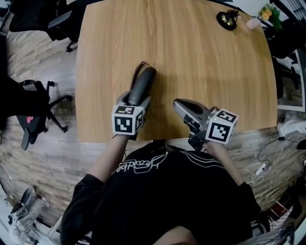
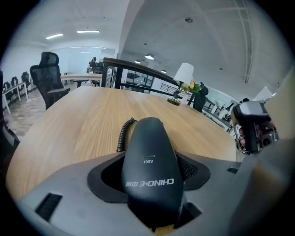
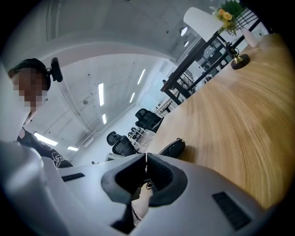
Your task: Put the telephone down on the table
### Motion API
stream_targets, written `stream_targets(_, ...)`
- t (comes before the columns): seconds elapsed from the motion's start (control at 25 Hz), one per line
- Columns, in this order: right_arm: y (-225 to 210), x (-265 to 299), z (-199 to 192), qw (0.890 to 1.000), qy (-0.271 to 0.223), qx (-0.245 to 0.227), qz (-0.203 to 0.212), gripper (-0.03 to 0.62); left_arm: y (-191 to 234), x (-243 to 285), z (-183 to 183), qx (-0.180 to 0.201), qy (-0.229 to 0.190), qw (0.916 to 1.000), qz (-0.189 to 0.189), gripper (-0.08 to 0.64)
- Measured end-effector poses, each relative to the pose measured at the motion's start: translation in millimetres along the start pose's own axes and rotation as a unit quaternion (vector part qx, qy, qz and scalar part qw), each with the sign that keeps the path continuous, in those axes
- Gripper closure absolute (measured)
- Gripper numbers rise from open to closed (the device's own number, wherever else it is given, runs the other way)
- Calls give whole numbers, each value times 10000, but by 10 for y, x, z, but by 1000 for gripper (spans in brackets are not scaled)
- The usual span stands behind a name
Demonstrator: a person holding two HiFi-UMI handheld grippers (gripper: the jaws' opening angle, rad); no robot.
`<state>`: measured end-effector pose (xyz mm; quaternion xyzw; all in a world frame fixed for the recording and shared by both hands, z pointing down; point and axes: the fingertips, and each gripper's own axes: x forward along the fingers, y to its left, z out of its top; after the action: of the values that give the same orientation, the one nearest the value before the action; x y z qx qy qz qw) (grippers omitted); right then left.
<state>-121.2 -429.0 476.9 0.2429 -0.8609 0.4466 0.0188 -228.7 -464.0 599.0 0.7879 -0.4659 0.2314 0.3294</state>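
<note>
As you brought it in over the near edge, the one telephone point(image 1: 142, 85), a dark grey handset, sat in your left gripper point(image 1: 137, 98), jaws spread wide and clamped on its two sides. It pointed away from you across the wooden table point(image 1: 191, 57), earpiece end out front and low over the wood; whether it was touching the top, no view settled. One coiled cord point(image 1: 139, 68) curled off that far end onto the table.

Two grippers were in play. Your right gripper point(image 1: 180, 105) hung just to the right of the handset, apart from it, jaws pressed together at the tips with nothing between them.

Further out, one lamp point(image 1: 227, 19) with a dark round base stood at the far right corner, one small pink cup point(image 1: 253, 22) just beside it, contents impossible to make out, and a bunch of yellow flowers point(image 1: 266, 11) past that. The wood ahead of the handset was bare.

Off the table, two black office chairs point(image 1: 36, 105) stood on the floor to your left, and white cables point(image 1: 258, 170) lay on the floor to your right.
</note>
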Motion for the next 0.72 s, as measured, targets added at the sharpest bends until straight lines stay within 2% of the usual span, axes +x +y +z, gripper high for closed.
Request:
stream_targets(0.24, -89, -144, -71, 9998, -90, 167, -118, 552, -73, 67, -10, 188, 53, 9994, 270, 275)
stream_targets(0.44, -133, -286, -99, 9992, -200, 268, -205, 552, -82, 106, -38, 603, 100, 9963, 603, 275)
stream_targets(0.56, -134, -342, -137, 9992, -211, 291, -194, 552, -79, 141, -92, 861, 212, 9923, 864, 275)
stream_targets(0.72, -125, -408, -171, 9987, -336, 334, -198, 552, -57, 201, -151, 1411, 283, 9817, 1251, 275)
